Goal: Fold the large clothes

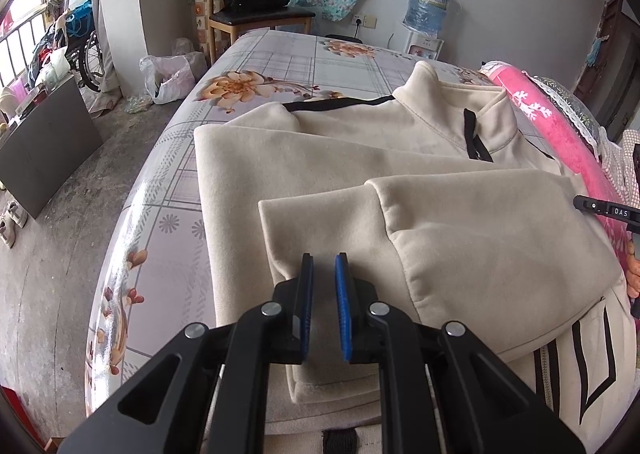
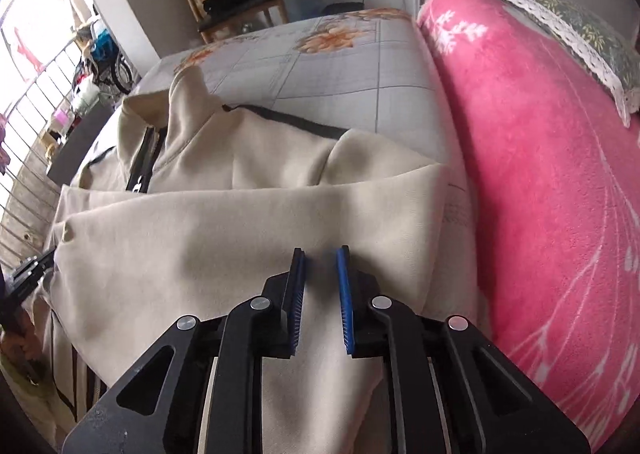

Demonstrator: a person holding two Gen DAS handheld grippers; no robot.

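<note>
cream fleece jacket (image 1: 360,158) lies on the floral bed sheet (image 1: 280,62), both sleeves already crossed over the chest, collar at the far end. left gripper (image 1: 324,266) hangs over the near sleeve cuff, jaws nearly closed on nothing. right gripper (image 2: 320,258) likewise, narrow and empty beside the pink blanket (image 2: 540,174). by my reckoning, hem-to-collar folds remain.
</note>
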